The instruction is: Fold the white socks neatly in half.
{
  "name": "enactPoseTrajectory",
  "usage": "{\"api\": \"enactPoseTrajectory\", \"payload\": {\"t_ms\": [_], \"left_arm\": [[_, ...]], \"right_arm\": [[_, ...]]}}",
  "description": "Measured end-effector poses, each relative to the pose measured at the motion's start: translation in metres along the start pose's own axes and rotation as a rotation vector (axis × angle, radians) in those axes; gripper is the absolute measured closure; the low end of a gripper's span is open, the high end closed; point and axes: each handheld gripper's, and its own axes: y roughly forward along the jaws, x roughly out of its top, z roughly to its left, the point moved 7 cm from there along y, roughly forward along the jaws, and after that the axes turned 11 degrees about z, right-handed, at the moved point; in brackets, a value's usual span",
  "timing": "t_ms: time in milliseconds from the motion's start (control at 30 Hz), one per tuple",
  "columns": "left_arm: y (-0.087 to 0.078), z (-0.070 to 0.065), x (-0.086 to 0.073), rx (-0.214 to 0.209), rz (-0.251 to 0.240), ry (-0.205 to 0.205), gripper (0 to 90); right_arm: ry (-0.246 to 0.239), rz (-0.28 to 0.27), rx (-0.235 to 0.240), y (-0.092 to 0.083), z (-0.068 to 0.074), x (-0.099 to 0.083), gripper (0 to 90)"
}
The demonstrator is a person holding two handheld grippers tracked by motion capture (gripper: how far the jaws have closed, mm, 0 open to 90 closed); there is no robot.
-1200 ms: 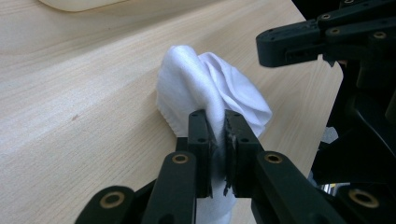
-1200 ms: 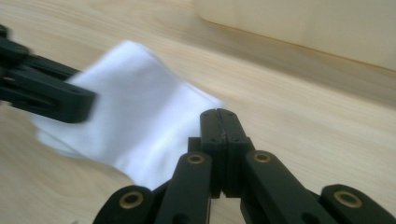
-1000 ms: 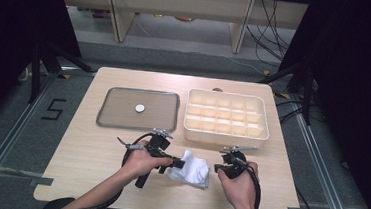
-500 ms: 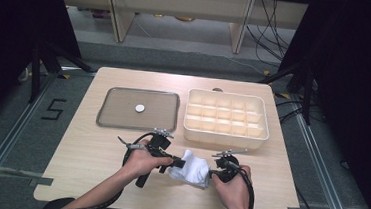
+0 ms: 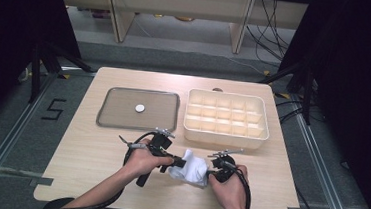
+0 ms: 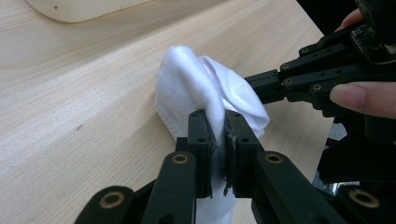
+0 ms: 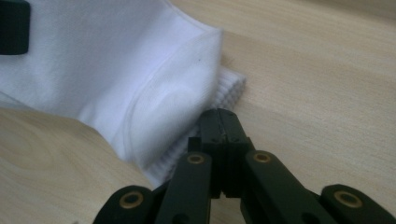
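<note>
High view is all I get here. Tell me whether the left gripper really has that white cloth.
Observer: Yes. In the left gripper view, the left gripper is shut on a raised fold of the white cloth.
Operator: Now check the right gripper.
Observer: The right gripper is shut, with its tips against the cloth's ribbed edge. I see no cloth between its jaws.
Operator: Report whether the cloth is off the table.
Observer: No. That ribbed edge lies on the table.
</note>
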Motion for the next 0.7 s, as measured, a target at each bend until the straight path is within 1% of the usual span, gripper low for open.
{"api": "enactPoseTrajectory", "payload": {"t_ms": [33, 67, 100, 133, 167, 200, 233, 267, 300, 333, 400, 433, 467, 500, 533, 567, 600, 667, 700], "left_arm": [[-0.0002, 0.0001, 0.0, 0.002, 0.005, 0.002, 81.8], [-0.0002, 0.0, 0.0002, 0.003, 0.006, 0.005, 81.9], [-0.0003, -0.0001, 0.0003, 0.005, 0.006, 0.006, 81.8], [-0.0004, 0.0, 0.0006, 0.004, 0.006, 0.011, 81.9], [0.0015, -0.0006, 0.0019, -0.008, -0.02, 0.01, 81.9], [0.0019, -0.0007, 0.0022, -0.008, -0.025, 0.009, 81.8], [0.0023, -0.0014, 0.0025, -0.01, -0.028, 0.004, 81.8], [0.0013, -0.0014, 0.0016, -0.011, -0.006, 0.006, 81.9], [0.0014, -0.0014, 0.0017, -0.01, -0.006, 0.008, 81.8], [0.0009, -0.0012, 0.0014, 0.0, 0.003, 0.007, 81.8], [0.0009, -0.0019, 0.0018, 0.003, 0.004, 0.008, 81.9], [0.0011, -0.0023, 0.0022, 0.001, 0.003, 0.01, 81.8], [0.0014, -0.0031, 0.0027, -0.002, 0.0, 0.007, 81.8], [0.0033, -0.0035, 0.0041, -0.012, -0.029, 0.007, 81.9], [0.0019, -0.0032, 0.0032, -0.008, -0.004, 0.012, 81.9], [0.0013, -0.0034, 0.0029, 0.002, 0.007, 0.011, 81.8], [0.0018, -0.0039, 0.0034, -0.006, 0.001, 0.012, 81.8], [0.0018, -0.0044, 0.0035, -0.002, 0.006, 0.016, 81.9], [0.0021, -0.0045, 0.0038, -0.002, 0.006, 0.017, 81.9]], "right_arm": [[0.005, 0.005, 0.001, 0.0002, 0.0009, -0.0002, 90.0], [-0.004, 0.012, -0.009, 0.001, -0.0002, -0.0004, 90.0], [0.009, 0.015, -0.009, 0.0012, 0.001, -0.0003, 90.0], [0.001, 0.017, -0.007, 0.0011, 0.001, -0.0005, 90.0], [0.008, 0.019, -0.006, 0.0013, 0.0019, -0.0005, 90.0], [-0.003, 0.012, -0.005, 0.0016, 0.0017, 0.0003, 90.0], [-0.011, 0.017, -0.021, 0.0017, 0.0003, 0.0, 90.0], [-0.011, 0.015, -0.003, 0.0017, 0.0027, 0.0003, 90.0], [0.004, 0.016, -0.01, 0.0019, 0.0034, 0.0006, 90.0], [0.0, 0.02, -0.02, 0.0019, 0.0025, 0.0004, 90.0], [0.001, 0.02, -0.01, 0.0016, 0.0038, 0.0006, 90.0], [-0.002, 0.023, -0.017, 0.0017, 0.0031, 0.0005, 90.0], [0.003, 0.034, -0.038, 0.0016, 0.0015, -0.0002, 90.0], [-0.003, 0.024, -0.017, 0.0018, 0.0037, 0.0007, 90.0], [-0.013, 0.016, -0.013, 0.0021, 0.0041, 0.0014, 90.0], [-0.019, 0.018, -0.022, 0.0023, 0.0031, 0.0012, 90.0], [-0.018, 0.016, -0.018, 0.0024, 0.0042, 0.0014, 90.0], [-0.032, 0.013, -0.015, 0.0027, 0.0044, 0.0015, 90.0], [-0.015, 0.022, -0.014, 0.0024, 0.006, 0.0014, 90.0]]}}
